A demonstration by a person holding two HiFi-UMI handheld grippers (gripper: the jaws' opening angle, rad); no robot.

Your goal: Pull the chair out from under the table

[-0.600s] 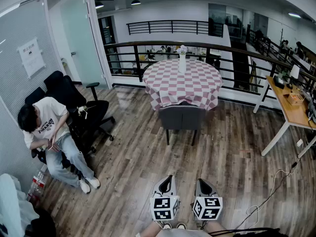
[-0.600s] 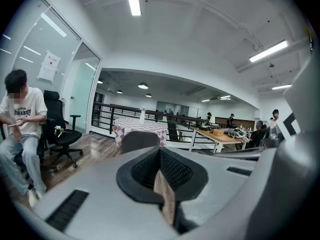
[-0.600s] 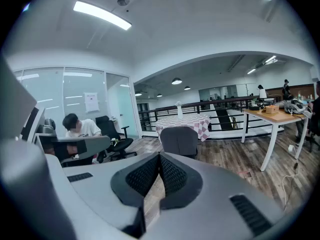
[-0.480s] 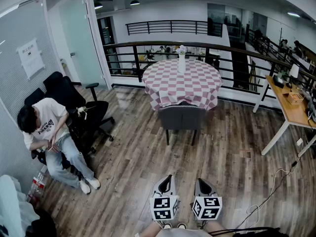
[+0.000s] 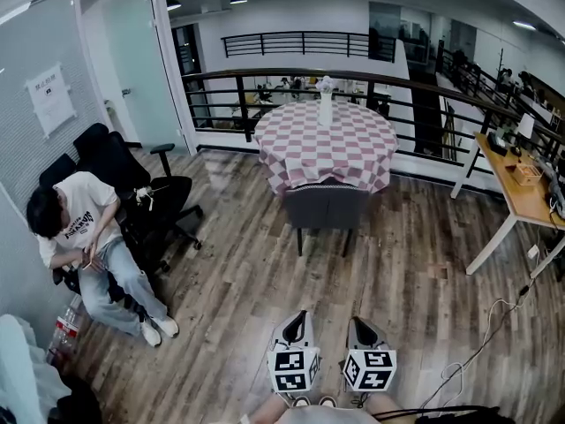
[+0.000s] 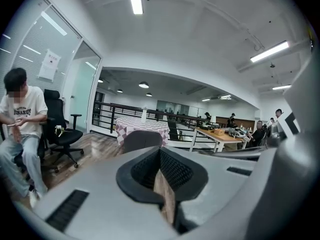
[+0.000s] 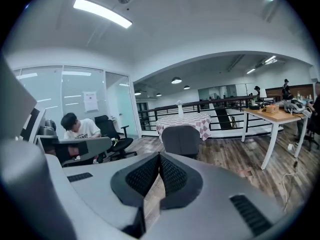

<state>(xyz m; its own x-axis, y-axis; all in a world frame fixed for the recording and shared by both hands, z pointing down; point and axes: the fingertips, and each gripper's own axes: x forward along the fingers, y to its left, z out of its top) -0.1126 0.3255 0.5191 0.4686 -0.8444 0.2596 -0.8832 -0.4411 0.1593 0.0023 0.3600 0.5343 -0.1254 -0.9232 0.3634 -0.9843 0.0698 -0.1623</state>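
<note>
Head view: a grey chair (image 5: 325,208) stands pushed in at the near edge of a round tabletop (image 5: 328,144) draped in a red-and-white checked cloth, a white vase (image 5: 326,109) at its middle and a black railing (image 5: 424,87) behind. The left hand-held gripper (image 5: 302,318) and the right hand-held gripper (image 5: 357,323) sit side by side at the bottom of the frame, well apart from the chair, with bare plank floor (image 5: 265,281) between. Only this view shows both marker cubes. A seated person (image 5: 84,237) bends forward beside a black office chair (image 5: 132,179) at left, and a wooden desk (image 5: 521,193) runs along the right.

The left gripper view shows that gripper's jaws together with nothing between them, the chair just above their tips, and people (image 6: 260,131) at the far desk whom the head view does not show.

The right gripper view shows its jaws likewise closed and empty, pointing at the chair's back.
</note>
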